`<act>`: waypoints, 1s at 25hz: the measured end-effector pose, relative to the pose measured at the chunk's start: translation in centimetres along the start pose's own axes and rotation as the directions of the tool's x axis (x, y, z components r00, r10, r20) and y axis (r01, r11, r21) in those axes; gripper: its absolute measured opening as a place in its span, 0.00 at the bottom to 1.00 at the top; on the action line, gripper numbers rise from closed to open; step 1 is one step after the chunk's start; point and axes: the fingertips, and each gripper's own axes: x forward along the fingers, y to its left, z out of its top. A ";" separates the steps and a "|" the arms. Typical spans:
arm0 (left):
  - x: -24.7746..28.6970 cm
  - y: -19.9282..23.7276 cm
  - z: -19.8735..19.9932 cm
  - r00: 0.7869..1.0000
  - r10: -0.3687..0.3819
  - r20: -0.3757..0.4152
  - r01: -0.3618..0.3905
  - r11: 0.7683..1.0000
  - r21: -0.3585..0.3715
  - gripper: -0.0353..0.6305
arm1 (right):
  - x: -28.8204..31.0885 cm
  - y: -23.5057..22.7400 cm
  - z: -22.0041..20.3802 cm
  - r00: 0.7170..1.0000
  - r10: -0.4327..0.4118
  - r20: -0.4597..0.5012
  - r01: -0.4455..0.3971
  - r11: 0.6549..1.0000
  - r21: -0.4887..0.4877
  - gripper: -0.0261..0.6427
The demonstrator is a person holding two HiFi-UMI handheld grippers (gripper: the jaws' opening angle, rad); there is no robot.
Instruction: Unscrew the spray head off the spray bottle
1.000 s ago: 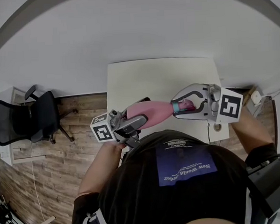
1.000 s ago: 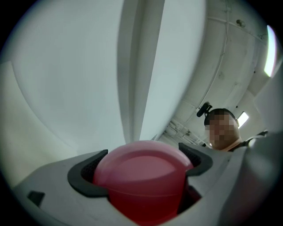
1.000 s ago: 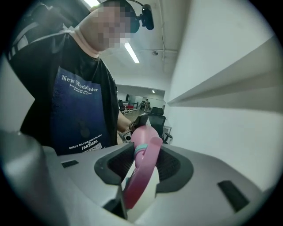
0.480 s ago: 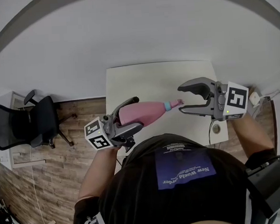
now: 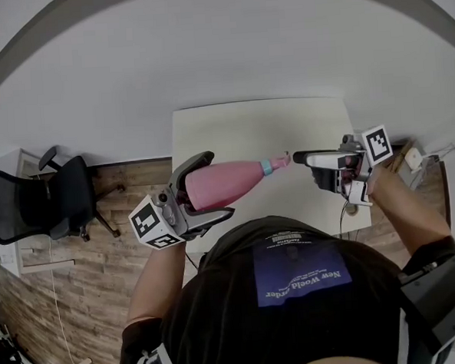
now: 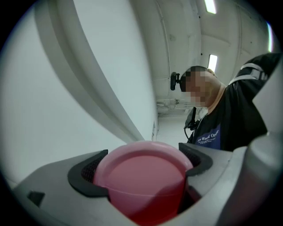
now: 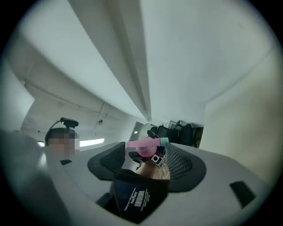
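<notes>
Head view: with the spray bottle [image 5: 246, 177] clenched in the left tool [image 5: 221, 182] and its spray head [image 5: 280, 162] just ahead of the right tool [image 5: 305, 165], whose jaws have just been opening with nothing pinched between them, the seemingly still-threaded head could be re-grasped askew and jammed.

The white tabletop [image 5: 248, 134] is a plain rectangle with its far edge against the pale wall. It stands on a wood-plank floor [image 5: 86, 263], where a black office chair [image 5: 56, 199] sits off to its left.
</notes>
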 end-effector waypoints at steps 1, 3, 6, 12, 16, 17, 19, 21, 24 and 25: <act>0.0 -0.2 -0.1 1.000 -0.003 -0.005 0.004 1.000 0.019 0.82 | 0.4 -0.1 -0.4 1.000 0.024 0.000 -0.024 0.998 0.050 0.43; 0.1 -0.5 -0.4 1.000 -0.011 -0.018 0.012 0.998 0.059 0.82 | 1.0 -0.5 -1.0 0.999 0.053 0.006 -0.053 0.993 0.102 0.43; 0.5 -1.4 -1.0 0.999 -0.023 -0.047 0.028 0.992 0.125 0.82 | 1.3 -0.6 -1.6 0.996 0.091 0.015 -0.092 0.986 0.141 0.44; 1.7 -3.1 -2.0 0.994 -0.048 -0.098 0.065 0.982 0.179 0.82 | 1.9 -0.2 -2.4 0.992 0.124 -0.007 -0.121 0.979 0.166 0.44; 1.8 -3.0 -2.6 0.990 -0.054 -0.128 0.078 0.979 0.187 0.82 | 3.0 -0.3 -2.7 0.990 0.136 -0.046 -0.126 0.977 0.169 0.44; 1.7 -2.7 -2.5 0.990 -0.055 -0.131 0.079 0.979 0.186 0.82 | 3.5 -0.4 -2.6 0.989 0.133 -0.062 -0.121 0.978 0.171 0.44; 1.7 -2.5 -2.6 0.989 -0.056 -0.139 0.082 0.978 0.189 0.82 | 4.0 -0.6 -2.8 0.988 0.127 -0.091 -0.109 0.978 0.178 0.44; 2.1 -3.1 -3.4 0.986 -0.058 -0.158 0.088 0.977 0.192 0.82 | 3.8 -0.6 -3.8 0.985 0.126 -0.120 -0.101 0.976 0.194 0.44; 2.4 -3.7 -4.3 0.981 -0.061 -0.184 0.096 0.977 0.189 0.82 | 3.8 -0.9 -4.9 0.982 0.102 -0.156 -0.069 0.977 0.203 0.32; 2.4 -3.7 -4.3 0.981 -0.061 -0.184 0.095 0.978 0.184 0.82 | 3.9 -1.1 -5.0 0.983 0.088 -0.163 -0.055 0.979 0.198 0.24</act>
